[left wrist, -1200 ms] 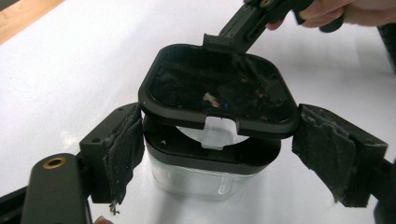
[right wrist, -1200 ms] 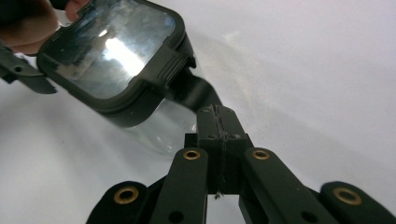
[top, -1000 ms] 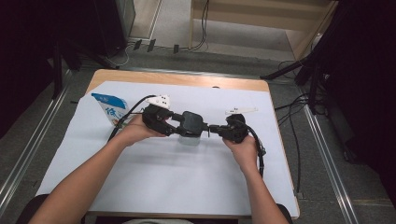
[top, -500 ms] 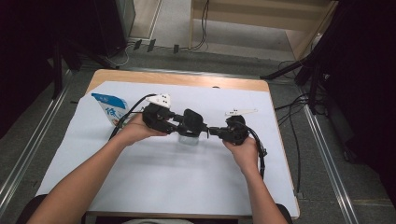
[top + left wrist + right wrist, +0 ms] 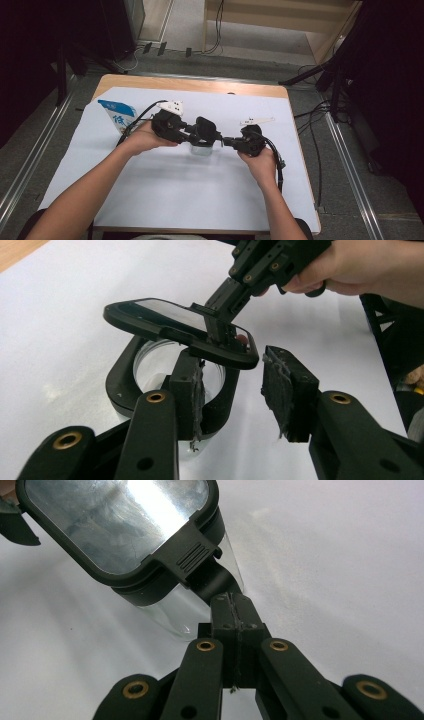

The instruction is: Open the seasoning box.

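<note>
A clear container (image 5: 150,365) with a black rim stands in the middle of the white worktop (image 5: 175,200), between the two hands. Its black lid (image 5: 175,325) hangs tilted just above the opening. The right gripper (image 5: 231,141) has its fingers pressed together on the tab of the lid. The left gripper (image 5: 232,395) has its fingers apart; one pad (image 5: 192,390) touches the container rim. A blue and white packet (image 5: 116,114) stands near the left forearm. The container bottom is hidden behind the fingers.
</note>
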`<state>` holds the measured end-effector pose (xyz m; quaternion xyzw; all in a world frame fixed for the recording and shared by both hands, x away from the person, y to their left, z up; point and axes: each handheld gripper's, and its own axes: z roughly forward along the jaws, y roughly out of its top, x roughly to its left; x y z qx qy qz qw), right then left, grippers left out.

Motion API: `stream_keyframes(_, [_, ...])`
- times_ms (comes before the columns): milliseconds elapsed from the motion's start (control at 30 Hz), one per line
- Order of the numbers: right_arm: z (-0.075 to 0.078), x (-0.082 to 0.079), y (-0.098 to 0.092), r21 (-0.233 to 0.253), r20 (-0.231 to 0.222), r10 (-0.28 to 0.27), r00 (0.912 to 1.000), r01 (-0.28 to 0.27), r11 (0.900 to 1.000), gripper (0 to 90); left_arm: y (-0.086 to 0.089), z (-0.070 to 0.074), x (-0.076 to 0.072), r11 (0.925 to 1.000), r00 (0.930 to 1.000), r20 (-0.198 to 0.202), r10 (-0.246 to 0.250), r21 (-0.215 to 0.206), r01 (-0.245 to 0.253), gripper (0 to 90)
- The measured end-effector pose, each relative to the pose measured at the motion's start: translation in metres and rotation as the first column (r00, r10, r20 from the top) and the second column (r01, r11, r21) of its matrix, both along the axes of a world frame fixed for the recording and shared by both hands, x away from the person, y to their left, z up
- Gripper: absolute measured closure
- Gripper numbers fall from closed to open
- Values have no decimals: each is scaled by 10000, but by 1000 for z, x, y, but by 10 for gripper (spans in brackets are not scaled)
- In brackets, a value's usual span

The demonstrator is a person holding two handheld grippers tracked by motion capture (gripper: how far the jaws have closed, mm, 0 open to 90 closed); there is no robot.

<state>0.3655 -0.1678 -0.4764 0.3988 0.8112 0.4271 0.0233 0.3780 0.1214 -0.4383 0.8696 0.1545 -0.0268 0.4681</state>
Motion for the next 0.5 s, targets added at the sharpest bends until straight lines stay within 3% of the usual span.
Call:
stream_keyframes(233, [0, 0, 0, -1, -3, 18, 10000, -18, 10000, 900, -1, 3, -5, 9995, 9995, 65, -318, 75, 317, 669])
stream_keyframes(500, [0, 0, 0, -17, 10, 24, 10000, -24, 10000, 900, -1, 7, -5, 9980, 9978, 374, -543, 348, 530, 792])
